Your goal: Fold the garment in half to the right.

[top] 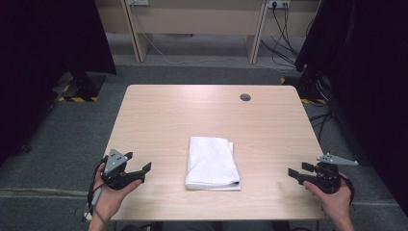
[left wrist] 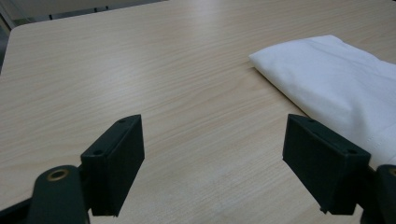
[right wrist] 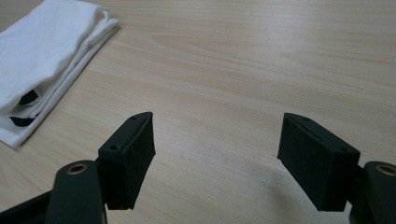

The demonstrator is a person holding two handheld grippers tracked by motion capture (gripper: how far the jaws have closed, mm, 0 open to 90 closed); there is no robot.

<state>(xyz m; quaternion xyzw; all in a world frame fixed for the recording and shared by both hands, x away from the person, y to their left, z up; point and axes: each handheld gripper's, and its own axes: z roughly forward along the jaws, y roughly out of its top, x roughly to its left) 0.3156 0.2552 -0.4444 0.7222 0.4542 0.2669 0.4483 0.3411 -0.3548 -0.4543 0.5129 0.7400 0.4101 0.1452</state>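
Note:
A folded white cloth (top: 212, 162) lies near the front middle of the wooden table (top: 207, 110). My left gripper (top: 139, 168) is held open at the front left, well apart from the cloth, nothing between its jaws. My right gripper (top: 297, 171) is held open at the front right, also apart from the cloth. In the left gripper view the cloth (left wrist: 336, 88) lies to the right beyond the open gripper (left wrist: 212, 161). In the right gripper view the cloth (right wrist: 44, 60) lies at upper left, with dark patches at its near corner, beyond the open gripper (right wrist: 215, 158).
A round cable hole (top: 245, 97) sits in the table's far right part. Black curtains (top: 43, 48) hang at both sides. A wooden bench (top: 192, 19) and loose cables (top: 281, 43) stand on the floor behind the table.

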